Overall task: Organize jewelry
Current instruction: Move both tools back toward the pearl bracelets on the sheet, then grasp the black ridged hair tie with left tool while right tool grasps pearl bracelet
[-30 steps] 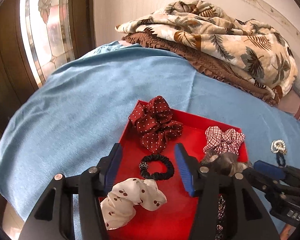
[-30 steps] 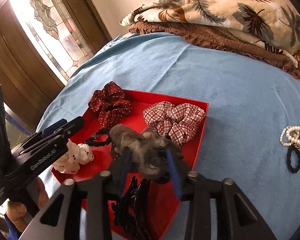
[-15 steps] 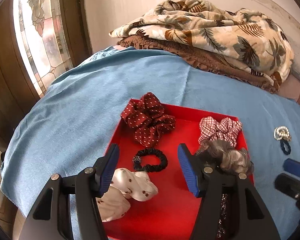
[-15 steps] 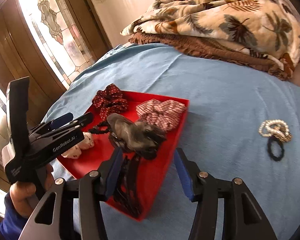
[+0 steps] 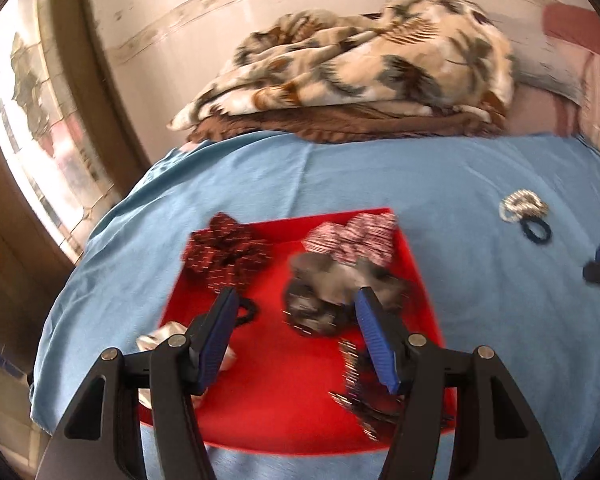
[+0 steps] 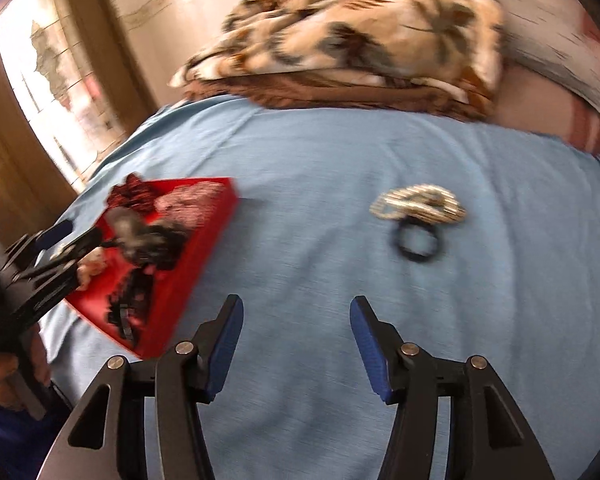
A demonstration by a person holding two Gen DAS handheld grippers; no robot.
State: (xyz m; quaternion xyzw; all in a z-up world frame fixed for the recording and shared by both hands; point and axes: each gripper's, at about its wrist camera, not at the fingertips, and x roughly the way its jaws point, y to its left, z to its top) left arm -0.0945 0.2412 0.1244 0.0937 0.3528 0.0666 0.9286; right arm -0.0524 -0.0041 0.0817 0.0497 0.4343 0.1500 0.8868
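A blue sheet [image 6: 320, 184] covers the bed, with a red tray [image 5: 284, 380] of scrunchies [image 5: 228, 252] on it. The left gripper [image 5: 296, 320] hangs released above the tray; the right gripper [image 6: 296, 316], jaws just opened and empty, hovers near a pearl bracelet [image 6: 418, 202] and black hair tie [image 6: 418, 242].

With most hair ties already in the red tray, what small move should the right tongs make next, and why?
Probably carry the right tongs forward to the pearl bracelet and the black hair tie. Both lie on the blue sheet, outside the red tray. The tongs stand open with nothing between them, aimed at bare sheet short of the pair.
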